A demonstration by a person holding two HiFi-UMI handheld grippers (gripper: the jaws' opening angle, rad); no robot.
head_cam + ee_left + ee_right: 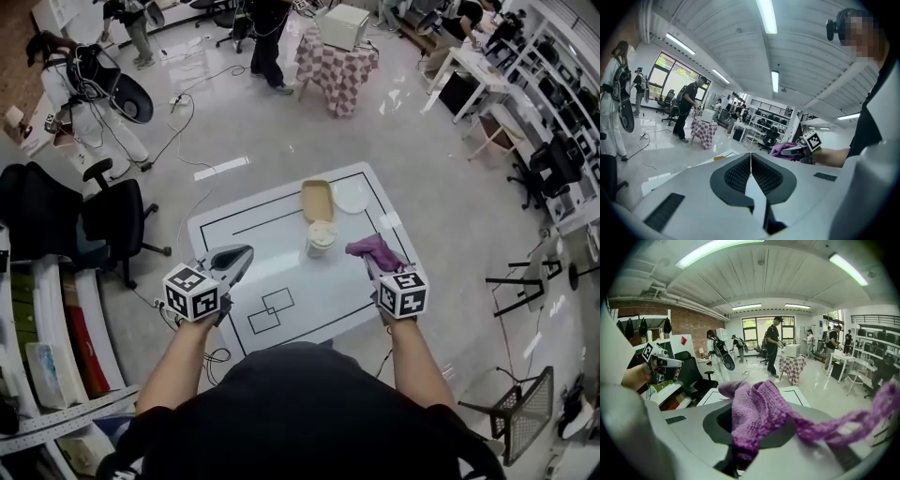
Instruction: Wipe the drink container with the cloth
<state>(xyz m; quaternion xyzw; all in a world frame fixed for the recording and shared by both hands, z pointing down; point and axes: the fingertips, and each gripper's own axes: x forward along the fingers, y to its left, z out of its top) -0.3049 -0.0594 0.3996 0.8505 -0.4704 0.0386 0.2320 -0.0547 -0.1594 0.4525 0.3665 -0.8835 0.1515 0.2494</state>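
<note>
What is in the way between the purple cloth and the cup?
Nothing that shows. The right gripper holds the cloth close beside the drink container, with only bare table between them. The tan tray and the plate lie beyond the container, out of the path.

I am looking into a big open robotics lab or workshop hall. A glossy pale grey floor (281, 141) is stretching out beyond the far edge of the white work table marked with black taped lines (225, 234), with loose cables (185, 117) trailing across it. Black swivel office chairs (112, 220) are sitting past the table's left edge. White shelving racks loaded with black equipment (562, 131) are lining the right side. People (267, 37) are standing around a small table draped in a pink-and-white checked cloth (336, 66). Long fluorescent tube lights (766, 16) are glowing on the white ribbed ceiling (731, 42), and a red brick wall (689, 326) is running toward tall windows (757, 331).
</note>
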